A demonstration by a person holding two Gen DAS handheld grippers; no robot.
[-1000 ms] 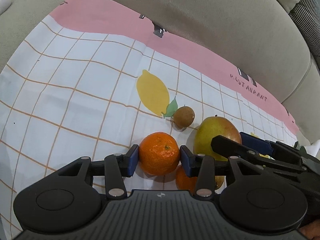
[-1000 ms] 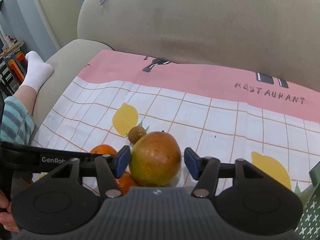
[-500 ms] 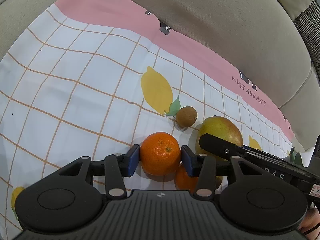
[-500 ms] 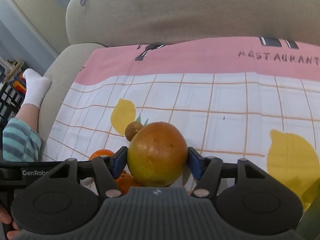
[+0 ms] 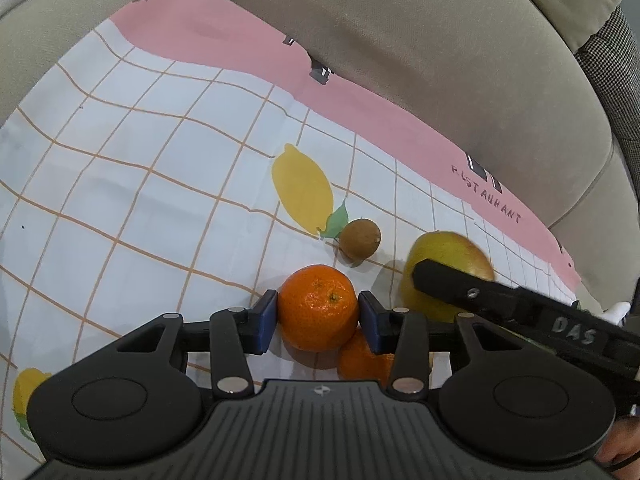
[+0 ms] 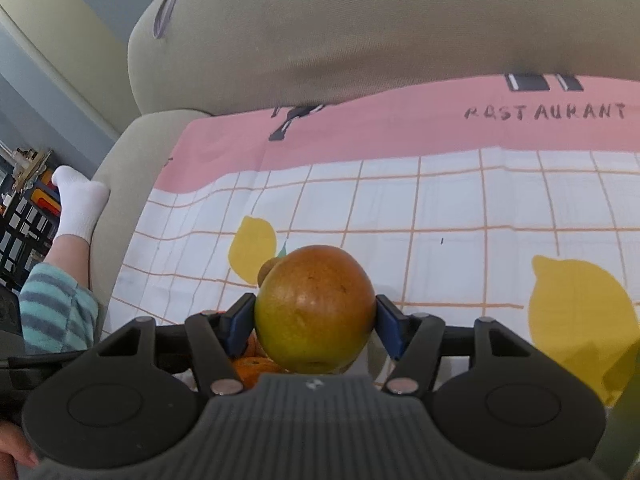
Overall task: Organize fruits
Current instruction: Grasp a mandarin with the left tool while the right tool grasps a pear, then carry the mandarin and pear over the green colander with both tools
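Left gripper (image 5: 318, 320): blue pads pressed against both flanks of the upper orange (image 5: 318, 312), clamped on it. A second orange (image 5: 362, 354) lies just below and touching it, partly hidden by the right-hand finger. A small brown fruit (image 5: 360, 239), possibly a kiwi, sits near, apart from the oranges, on the checked cloth (image 5: 140, 200) spread over the sofa (image 5: 440, 60).

Right gripper (image 6: 315, 322): pads closed on the widest part of the mango (image 6: 315, 314), clamped on it. Whether the mango is clear of the cloth cannot be told.

Judgement: both grasps appear complete; the lift and carry to a sorting place is the step in hand. No destination shows in either view.

Recommendations: raise the upper orange straight, so the touching second orange is not dragged or rolled. Keep steady pressure on the mango; it is heavy, smooth and rounded and may pivot between the pads. The two tools are close together; separate them before swinging either sideways.
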